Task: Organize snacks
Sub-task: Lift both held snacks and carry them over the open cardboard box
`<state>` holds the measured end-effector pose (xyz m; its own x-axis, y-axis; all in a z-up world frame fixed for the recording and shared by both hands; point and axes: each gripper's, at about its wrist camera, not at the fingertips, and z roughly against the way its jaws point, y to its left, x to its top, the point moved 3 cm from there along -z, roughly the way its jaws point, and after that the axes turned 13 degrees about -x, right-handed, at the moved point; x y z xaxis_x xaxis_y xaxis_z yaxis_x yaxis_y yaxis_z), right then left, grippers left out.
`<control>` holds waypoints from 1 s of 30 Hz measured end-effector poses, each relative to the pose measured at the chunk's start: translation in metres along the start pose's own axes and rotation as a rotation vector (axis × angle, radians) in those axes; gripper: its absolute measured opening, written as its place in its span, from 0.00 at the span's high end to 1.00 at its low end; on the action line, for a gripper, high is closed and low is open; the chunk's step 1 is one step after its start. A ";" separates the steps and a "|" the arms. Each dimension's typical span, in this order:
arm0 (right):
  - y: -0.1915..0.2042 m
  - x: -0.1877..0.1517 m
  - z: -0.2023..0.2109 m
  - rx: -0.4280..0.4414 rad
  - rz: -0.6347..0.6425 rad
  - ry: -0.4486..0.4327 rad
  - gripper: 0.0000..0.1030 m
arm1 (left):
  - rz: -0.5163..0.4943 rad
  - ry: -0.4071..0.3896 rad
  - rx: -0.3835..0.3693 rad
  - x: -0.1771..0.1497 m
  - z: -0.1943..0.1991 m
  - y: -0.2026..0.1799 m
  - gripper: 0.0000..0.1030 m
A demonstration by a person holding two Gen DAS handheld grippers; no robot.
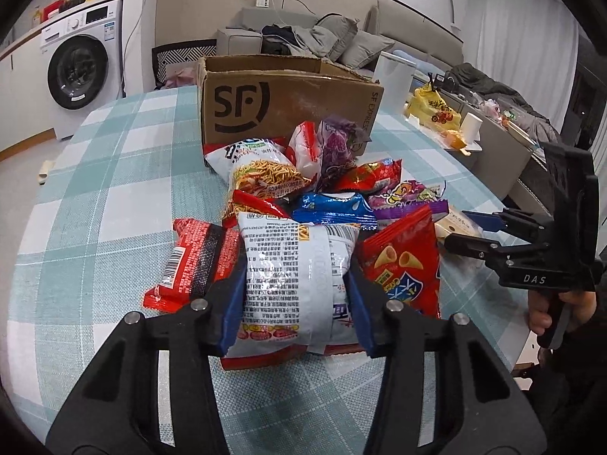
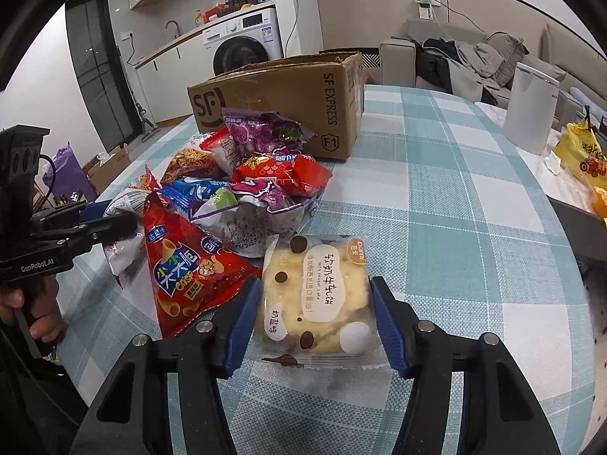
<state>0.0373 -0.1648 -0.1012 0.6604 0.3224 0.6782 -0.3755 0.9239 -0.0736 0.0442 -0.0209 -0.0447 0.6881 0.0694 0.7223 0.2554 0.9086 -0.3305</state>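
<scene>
The left hand-held gripper [image 1: 296,295] is clenched on a white snack bag [image 1: 296,265] covered in small black print, its blue pads [image 1: 232,314] pressing into both sides so the bag bulges between them; the bag sits at the near edge of the snack pile on the checked tabletop [image 1: 114,189]. Just to its left lies a red packet with a barcode [image 1: 193,265], and to its right a red cone-crisp bag [image 1: 402,261] leans against it. The right hand-held gripper [image 2: 315,314] has its blue fingers [image 2: 239,322] at both sides of a clear-wrapped nougat cake [image 2: 315,295] with brown and white dots; the left pad touches the wrapper, the right one meets its edge, so it looks grasped, though lightly. That cake lies flat on the tabletop at the right fringe of the pile, touching the red cone-crisp bag. Behind these, more snacks are heaped together: a blue packet [image 1: 334,208], a noodle-snack bag [image 1: 261,170], purple packets [image 1: 337,144] and a red one [image 1: 371,174]. Beyond the heap stands an open cardboard box [image 1: 280,98] marked SF, its front face nearly touching the farthest bags. A white cylinder [image 2: 531,110] stands well off at the tabletop's right edge, near a yellow bag [image 2: 584,155]. A washing machine [image 1: 79,60] and a grey sofa [image 1: 303,38] sit in the background.
</scene>
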 end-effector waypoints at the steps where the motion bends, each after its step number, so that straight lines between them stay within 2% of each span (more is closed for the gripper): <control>1: -0.001 0.001 0.001 0.001 -0.003 -0.004 0.42 | 0.001 -0.005 -0.001 0.001 0.001 0.000 0.56; 15: -0.018 0.005 0.025 -0.015 -0.059 -0.080 0.42 | 0.000 -0.070 -0.001 0.011 0.022 -0.003 0.57; 30: -0.019 0.029 0.049 -0.012 -0.075 -0.168 0.42 | -0.017 -0.133 0.007 0.032 0.039 -0.015 0.57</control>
<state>0.0320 -0.1833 -0.0446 0.5678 0.2147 0.7946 -0.3209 0.9467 -0.0265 0.0364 -0.0165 0.0069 0.5875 0.1075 0.8020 0.2614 0.9128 -0.3138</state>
